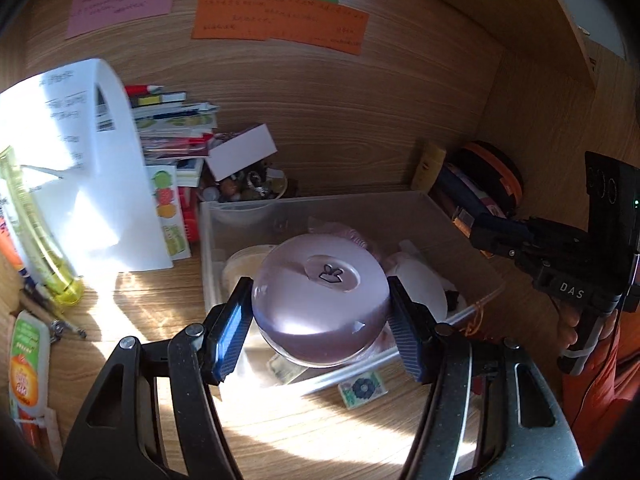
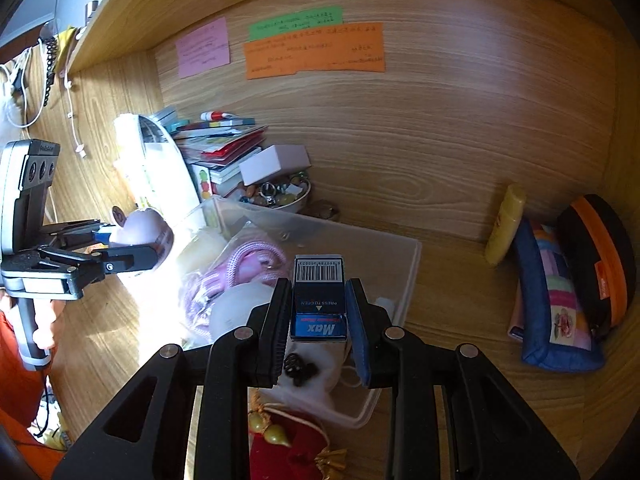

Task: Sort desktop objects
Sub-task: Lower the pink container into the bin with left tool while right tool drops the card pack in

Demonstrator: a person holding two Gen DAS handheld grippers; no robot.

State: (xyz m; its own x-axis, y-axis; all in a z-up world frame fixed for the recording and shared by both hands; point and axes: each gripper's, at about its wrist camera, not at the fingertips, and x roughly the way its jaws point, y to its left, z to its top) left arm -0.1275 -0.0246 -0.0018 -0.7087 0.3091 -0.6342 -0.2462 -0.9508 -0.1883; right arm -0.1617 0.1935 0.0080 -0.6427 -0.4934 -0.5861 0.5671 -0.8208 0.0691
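Note:
My left gripper (image 1: 320, 312) is shut on a round lilac case (image 1: 322, 300) with a small emblem on its lid, held over the clear plastic bin (image 1: 448, 216). In the right wrist view that case (image 2: 140, 226) and the left gripper (image 2: 132, 248) show at the left, above the bin's left side. My right gripper (image 2: 318, 320) is shut on a small dark blue box (image 2: 319, 300) with a barcode and "Max" printed on it, held above the bin (image 2: 404, 280). Inside the bin lie a pink cord (image 2: 248, 264), white round items and a small dark piece.
A stack of books (image 2: 224, 144), a white paper sheet (image 1: 80, 168) and a bowl of beads (image 2: 280, 194) stand behind the bin. A yellow tube (image 2: 506, 228), a blue pouch (image 2: 556, 304) and an orange-black case (image 2: 604, 264) lie right. A red pouch (image 2: 288, 448) lies in front.

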